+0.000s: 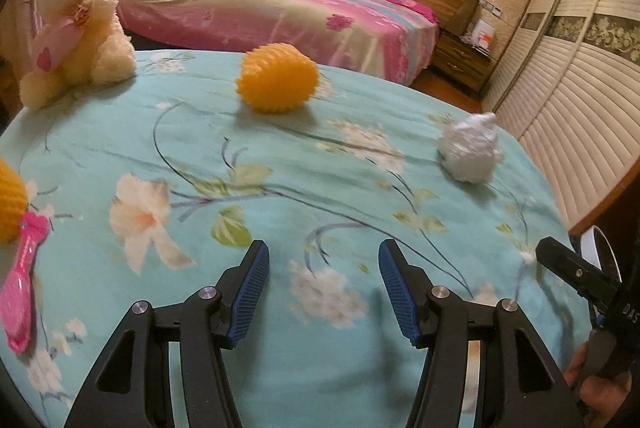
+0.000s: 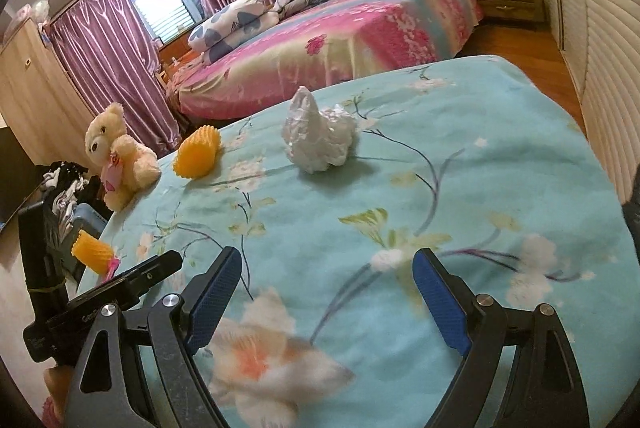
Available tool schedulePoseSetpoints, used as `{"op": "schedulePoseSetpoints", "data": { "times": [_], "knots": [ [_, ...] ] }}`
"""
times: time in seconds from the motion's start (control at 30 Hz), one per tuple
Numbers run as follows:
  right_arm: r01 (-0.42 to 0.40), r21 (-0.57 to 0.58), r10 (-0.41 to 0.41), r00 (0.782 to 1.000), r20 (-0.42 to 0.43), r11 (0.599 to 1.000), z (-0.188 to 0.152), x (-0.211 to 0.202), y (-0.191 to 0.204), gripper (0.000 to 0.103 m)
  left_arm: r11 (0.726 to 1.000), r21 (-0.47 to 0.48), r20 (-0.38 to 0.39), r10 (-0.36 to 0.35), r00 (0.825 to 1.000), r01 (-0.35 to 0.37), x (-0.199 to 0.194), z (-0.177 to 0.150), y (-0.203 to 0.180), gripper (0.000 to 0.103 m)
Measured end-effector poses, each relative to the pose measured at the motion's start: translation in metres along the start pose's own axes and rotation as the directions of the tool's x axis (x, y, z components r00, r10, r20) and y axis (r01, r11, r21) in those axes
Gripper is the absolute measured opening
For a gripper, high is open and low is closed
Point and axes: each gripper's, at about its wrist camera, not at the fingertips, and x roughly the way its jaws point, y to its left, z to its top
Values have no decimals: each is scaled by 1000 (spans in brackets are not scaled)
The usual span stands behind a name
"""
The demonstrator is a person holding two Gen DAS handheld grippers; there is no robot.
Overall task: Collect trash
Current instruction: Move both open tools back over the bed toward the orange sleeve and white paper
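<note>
A crumpled white plastic wad [image 1: 471, 148] lies on the blue floral sheet [image 1: 280, 188] at the right; it also shows in the right wrist view [image 2: 320, 138], ahead of the fingers. An orange foam fruit net [image 1: 277, 79] lies at the far middle and shows in the right wrist view [image 2: 198, 153]. A second orange net [image 1: 10, 202] sits at the left edge, also in the right wrist view [image 2: 93, 255]. My left gripper [image 1: 323, 260] is open and empty above the sheet. My right gripper [image 2: 328, 268] is open and empty, well short of the wad.
A cream teddy bear [image 1: 78, 20] sits at the far left of the sheet. A pink hairbrush [image 1: 22, 280] lies at the left edge. A pink bed [image 1: 280, 12] stands beyond. Slatted wardrobe doors [image 1: 560, 100] line the right. The right gripper's body [image 1: 580, 280] shows at right.
</note>
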Motion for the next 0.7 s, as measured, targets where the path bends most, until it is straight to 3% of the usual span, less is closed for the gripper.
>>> {"op": "schedulePoseSetpoints", "data": {
  "times": [0.7],
  "knots": [
    [-26,53,27,999,-28,998,41,52,-2,89,998,-30,39,60,997,-59,77,82,9,69]
  ]
}}
